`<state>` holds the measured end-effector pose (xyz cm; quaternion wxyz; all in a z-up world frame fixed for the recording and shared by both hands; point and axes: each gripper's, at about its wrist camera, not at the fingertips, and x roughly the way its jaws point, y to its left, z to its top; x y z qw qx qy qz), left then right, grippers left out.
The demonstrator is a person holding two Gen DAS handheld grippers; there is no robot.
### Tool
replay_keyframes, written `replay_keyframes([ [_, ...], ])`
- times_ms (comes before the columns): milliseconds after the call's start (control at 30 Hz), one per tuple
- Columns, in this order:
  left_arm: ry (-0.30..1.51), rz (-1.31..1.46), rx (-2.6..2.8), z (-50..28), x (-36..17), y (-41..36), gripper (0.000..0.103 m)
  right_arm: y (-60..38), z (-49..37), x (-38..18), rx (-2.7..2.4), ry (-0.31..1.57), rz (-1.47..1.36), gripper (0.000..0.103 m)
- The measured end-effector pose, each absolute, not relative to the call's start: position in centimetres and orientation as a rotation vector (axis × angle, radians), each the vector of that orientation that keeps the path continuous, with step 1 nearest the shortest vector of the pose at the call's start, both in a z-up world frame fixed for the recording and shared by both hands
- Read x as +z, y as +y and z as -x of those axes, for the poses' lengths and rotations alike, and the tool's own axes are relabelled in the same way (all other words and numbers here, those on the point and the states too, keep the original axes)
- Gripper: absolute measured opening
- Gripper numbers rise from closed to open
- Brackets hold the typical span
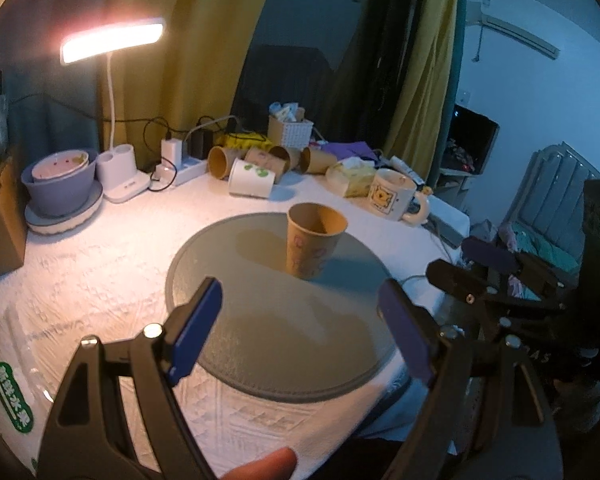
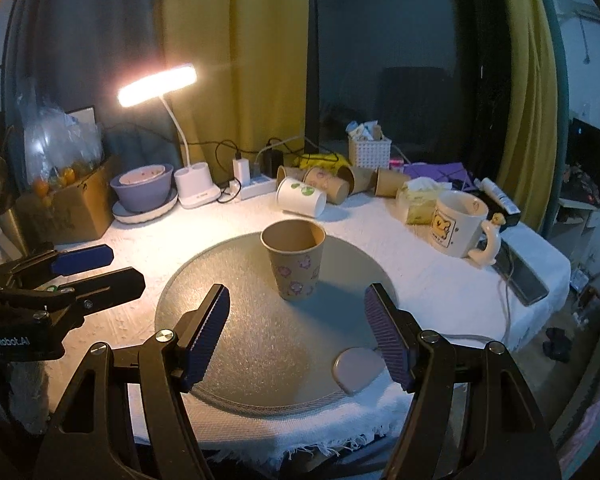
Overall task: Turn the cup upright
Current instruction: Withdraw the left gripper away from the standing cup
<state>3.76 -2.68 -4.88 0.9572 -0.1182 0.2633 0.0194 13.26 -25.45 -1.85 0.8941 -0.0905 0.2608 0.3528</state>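
A brown paper cup (image 1: 312, 240) with a purple flower print stands upright, mouth up, on the round grey mat (image 1: 260, 340). It also shows in the right wrist view (image 2: 296, 260) on the mat (image 2: 260, 344). My left gripper (image 1: 300, 328) is open and empty, held above the mat's near part, short of the cup. My right gripper (image 2: 296, 332) is open and empty, just in front of the cup. Each gripper shows in the other's view, the right one (image 1: 496, 268) and the left one (image 2: 72, 276), both with jaws apart.
Several paper cups (image 2: 324, 188) lie on their sides at the back, with a white mug (image 2: 460, 224), a tissue pack (image 2: 420, 204), a desk lamp (image 2: 196, 188), a purple bowl (image 2: 144, 188), a power strip (image 2: 256, 188) and a cardboard box (image 2: 72, 208). A small beige lid (image 2: 358, 368) lies on the mat.
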Motion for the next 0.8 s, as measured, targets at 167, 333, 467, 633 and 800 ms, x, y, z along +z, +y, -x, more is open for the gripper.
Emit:
replay_keyframes([
  [167, 0.481, 0.209, 0.041, -2.8, -3.5, -3.3, 0.082, -26.2, -12.4, -0.5, 0.733, 0.510, 0.171, 0.073],
  [333, 0.449, 0.194, 0.067, -2.1, -2.5, -3.4, 0.082, -27.1, -11.7, 0.8, 0.727, 0.472, 0.155, 0.073],
  [467, 0.408, 0.159, 0.084, -1.3, -1.4, -3.8, 0.082, -27.8, -10.8, 2.0, 0.722, 0.448, 0.154, 0.073],
  [633, 0.342, 0.136, 0.094, 0.0, 0.5, -4.2, 0.082, -28.7, -9.9, 3.3, 0.718, 0.426, 0.148, 0.073],
  [800, 0.293, 0.113, 0.084, 1.1, 2.1, -4.8, 0.083, -29.3, -8.9, 4.5, 0.718, 0.396, 0.144, 0.073],
])
